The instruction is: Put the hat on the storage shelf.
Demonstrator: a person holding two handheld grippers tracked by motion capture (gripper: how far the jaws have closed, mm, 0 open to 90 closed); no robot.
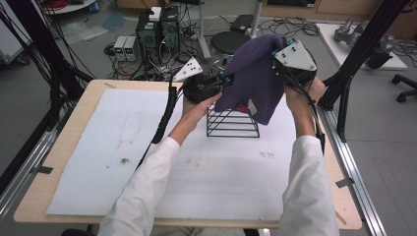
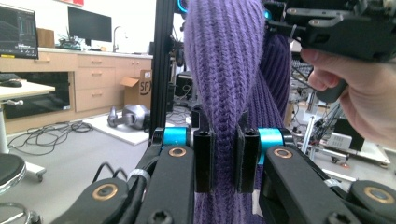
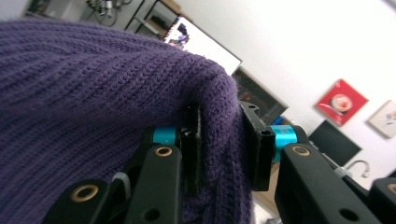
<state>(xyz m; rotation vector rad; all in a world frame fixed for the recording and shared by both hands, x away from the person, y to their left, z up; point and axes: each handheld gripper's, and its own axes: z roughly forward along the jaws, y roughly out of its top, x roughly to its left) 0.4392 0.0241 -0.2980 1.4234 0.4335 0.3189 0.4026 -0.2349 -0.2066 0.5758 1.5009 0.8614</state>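
One purple knit hat (image 1: 255, 78), one black wire rack (image 1: 232, 123), two grippers. The hat hung in the air over the rack, held between the two grippers, its lower edge draping across the rack's top right part. The left gripper (image 1: 223, 79) pinched the hat's left edge; in the left gripper view its jaws stood nearly together with a bunched fold of the knit (image 2: 224, 70) pressed between the pads (image 2: 204, 161). The right gripper (image 1: 281, 61) held the hat's upper right side; in the right gripper view its jaws clamped a thick fold of the same knit (image 3: 93, 93), pads (image 3: 191, 144) sunk into the wool. The rack stood on a white sheet (image 1: 98, 162) that covered most of the wooden table (image 1: 74, 123). A small pale label (image 1: 252, 106) showed on the hat's lower part, and a bit of red (image 1: 240, 108) just beside it; what the red was I could not make out. The hat hid the rack's top right corner, and the rack's interior was dark; whether anything lay in it could not be told. In the high view the right gripper's jaw tips were hidden behind the knit and its grey plate (image 1: 295, 56). Both white sleeves were cut off at the bottom edge.
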